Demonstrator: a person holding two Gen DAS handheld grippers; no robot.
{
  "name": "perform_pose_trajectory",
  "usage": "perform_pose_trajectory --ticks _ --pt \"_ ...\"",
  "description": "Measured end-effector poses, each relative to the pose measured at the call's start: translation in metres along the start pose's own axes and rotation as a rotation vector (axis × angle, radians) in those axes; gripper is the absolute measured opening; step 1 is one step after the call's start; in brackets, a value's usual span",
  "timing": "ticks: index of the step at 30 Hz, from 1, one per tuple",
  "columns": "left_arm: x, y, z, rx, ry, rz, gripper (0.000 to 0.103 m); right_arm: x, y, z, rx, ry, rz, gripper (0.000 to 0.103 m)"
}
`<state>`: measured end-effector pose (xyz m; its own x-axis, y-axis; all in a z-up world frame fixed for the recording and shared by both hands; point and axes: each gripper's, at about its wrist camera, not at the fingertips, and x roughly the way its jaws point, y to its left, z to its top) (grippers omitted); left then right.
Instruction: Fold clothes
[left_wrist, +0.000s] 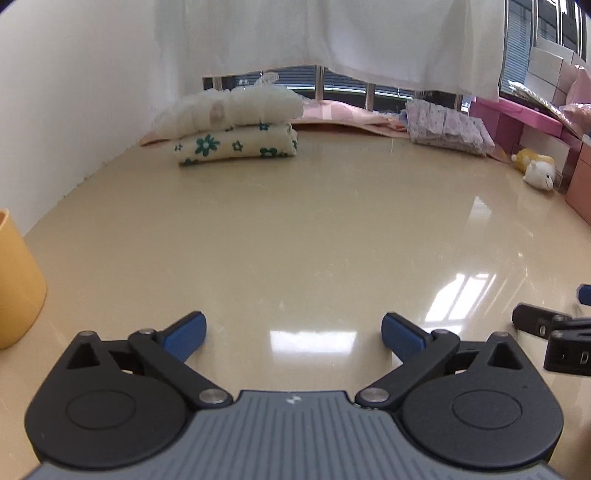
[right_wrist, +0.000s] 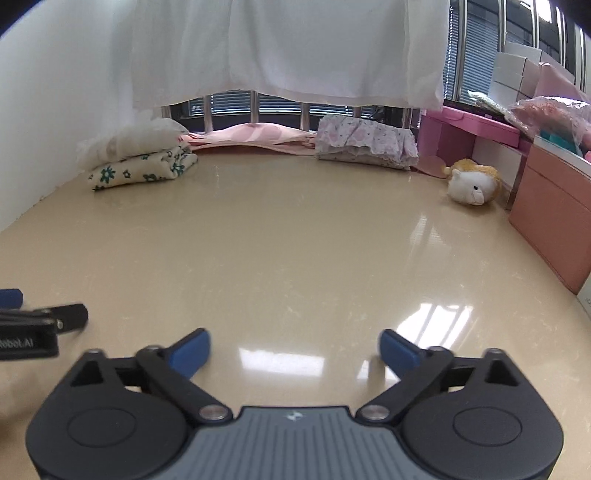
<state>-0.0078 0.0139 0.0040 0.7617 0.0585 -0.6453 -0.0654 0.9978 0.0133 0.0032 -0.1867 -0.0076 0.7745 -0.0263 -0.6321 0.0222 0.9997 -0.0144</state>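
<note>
Both sets of fingers, left and right, hang spread wide and empty over bare bench. Folded clothes sit far back to keep space clear: flower-print piece under white one, lilac one apart.

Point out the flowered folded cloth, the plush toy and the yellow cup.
flowered folded cloth (left_wrist: 236, 147), left wrist view, front fold
plush toy (right_wrist: 471, 184), right wrist view, white face
yellow cup (left_wrist: 18, 280), left wrist view, side wall
</note>
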Motion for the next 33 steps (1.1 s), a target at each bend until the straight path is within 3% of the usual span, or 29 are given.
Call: perform_pose_trajectory --ticks 2,13,33 --pt "0.0 0.001 0.0 -0.001 0.004 -0.004 0.103 0.001 0.0 -0.001 0.031 0.005 -0.03 0.103" --pt "0.004 -0.003 0.0 0.018 0.006 -0.025 0.103 0.004 0.01 0.002 0.006 0.015 0.033 0.103" --pt "0.002 -0.011 -0.002 0.014 0.005 -0.026 0.103 0.004 0.012 0.004 0.017 0.016 0.029 0.103"
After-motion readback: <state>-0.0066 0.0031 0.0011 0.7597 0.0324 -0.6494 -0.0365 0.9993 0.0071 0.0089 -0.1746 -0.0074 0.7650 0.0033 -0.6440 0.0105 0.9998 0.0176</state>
